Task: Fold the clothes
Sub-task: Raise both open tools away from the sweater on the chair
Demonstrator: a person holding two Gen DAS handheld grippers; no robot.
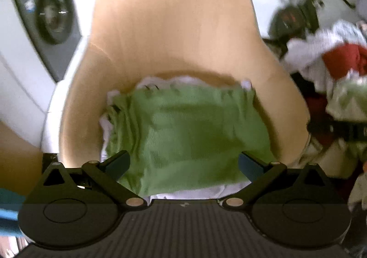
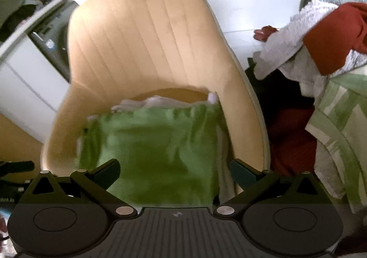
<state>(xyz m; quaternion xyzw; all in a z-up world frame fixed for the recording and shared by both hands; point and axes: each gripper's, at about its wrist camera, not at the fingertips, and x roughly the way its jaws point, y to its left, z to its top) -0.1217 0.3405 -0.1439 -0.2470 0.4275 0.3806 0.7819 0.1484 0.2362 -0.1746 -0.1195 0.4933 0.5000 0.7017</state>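
Observation:
A folded green cloth (image 1: 183, 134) lies on top of white folded clothes on the seat of a tan chair (image 1: 174, 28). In the right wrist view the same green cloth (image 2: 158, 150) fills the chair (image 2: 142, 35) seat. My left gripper (image 1: 184, 161) hangs above the cloth with its jaws wide open and nothing between them. My right gripper (image 2: 175, 169) is also wide open and empty above the cloth. Both views are blurred by motion.
A heap of unfolded laundry (image 2: 321, 46), white, red and green-striped, lies to the right of the chair. A washing machine (image 1: 50, 14) stands at the left behind the chair. White floor (image 2: 247, 1) shows behind the chair.

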